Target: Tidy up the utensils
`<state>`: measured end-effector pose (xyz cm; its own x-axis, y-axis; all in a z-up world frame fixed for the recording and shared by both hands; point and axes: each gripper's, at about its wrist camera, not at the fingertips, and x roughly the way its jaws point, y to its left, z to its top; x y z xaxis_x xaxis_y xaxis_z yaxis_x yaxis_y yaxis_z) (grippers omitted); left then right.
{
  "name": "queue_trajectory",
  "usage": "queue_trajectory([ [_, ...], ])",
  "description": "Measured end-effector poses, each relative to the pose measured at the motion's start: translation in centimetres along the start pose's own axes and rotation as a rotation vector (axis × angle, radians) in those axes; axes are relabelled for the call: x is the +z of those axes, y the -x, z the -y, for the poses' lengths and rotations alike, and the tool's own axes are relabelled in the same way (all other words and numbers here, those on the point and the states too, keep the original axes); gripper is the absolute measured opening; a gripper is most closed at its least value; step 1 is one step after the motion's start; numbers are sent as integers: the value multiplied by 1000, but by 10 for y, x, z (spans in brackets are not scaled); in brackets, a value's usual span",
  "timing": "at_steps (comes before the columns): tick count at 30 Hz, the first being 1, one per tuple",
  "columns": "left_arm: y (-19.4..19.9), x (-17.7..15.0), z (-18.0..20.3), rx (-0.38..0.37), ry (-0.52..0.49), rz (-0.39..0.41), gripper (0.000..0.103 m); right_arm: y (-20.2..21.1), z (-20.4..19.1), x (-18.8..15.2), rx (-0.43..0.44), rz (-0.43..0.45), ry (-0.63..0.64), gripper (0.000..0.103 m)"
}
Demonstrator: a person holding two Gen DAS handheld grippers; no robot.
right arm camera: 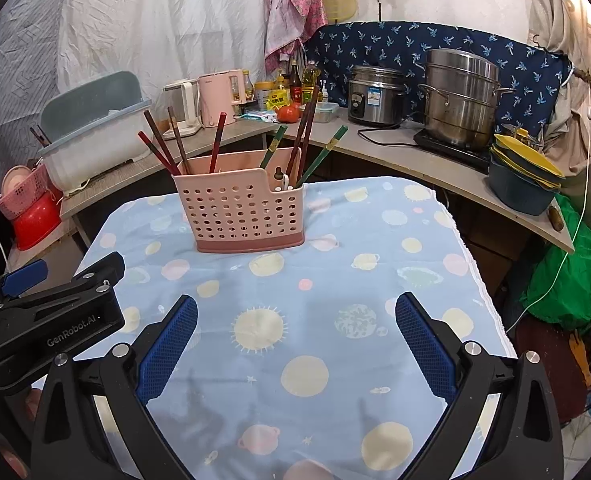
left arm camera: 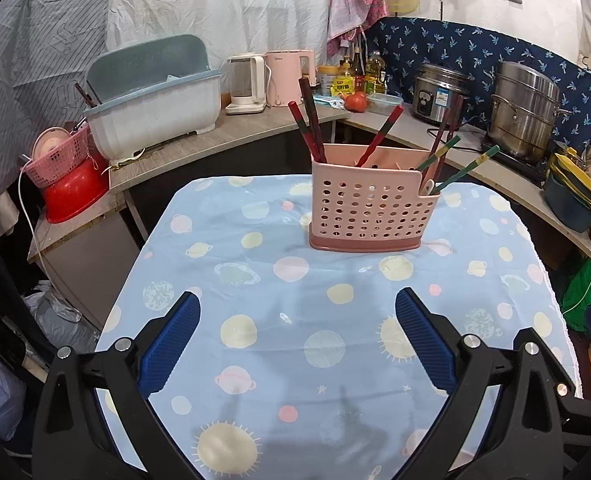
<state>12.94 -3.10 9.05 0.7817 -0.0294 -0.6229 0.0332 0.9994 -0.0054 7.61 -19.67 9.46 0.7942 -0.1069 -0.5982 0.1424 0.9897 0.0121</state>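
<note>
A pink perforated utensil holder stands upright at the far middle of the table; it also shows in the right wrist view. Several red-brown chopsticks lean in its larger left compartment. Green-handled chopsticks and a white spoon sit in the smaller right compartment. My left gripper is open and empty, hovering over the near part of the table. My right gripper is open and empty too, and the left gripper's black body shows at its left.
The table wears a light blue planet-print cloth. Behind it runs a counter with a dish-drainer bin, kettles, bottles, a rice cooker, a steel pot and stacked bowls. A red basin sits at the left.
</note>
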Motion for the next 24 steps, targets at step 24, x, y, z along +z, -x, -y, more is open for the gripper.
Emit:
queue_trajectory([
  [24,-1,-1,-1,-1,-13,-4,93,1,1,-1,-2,2,0,96],
])
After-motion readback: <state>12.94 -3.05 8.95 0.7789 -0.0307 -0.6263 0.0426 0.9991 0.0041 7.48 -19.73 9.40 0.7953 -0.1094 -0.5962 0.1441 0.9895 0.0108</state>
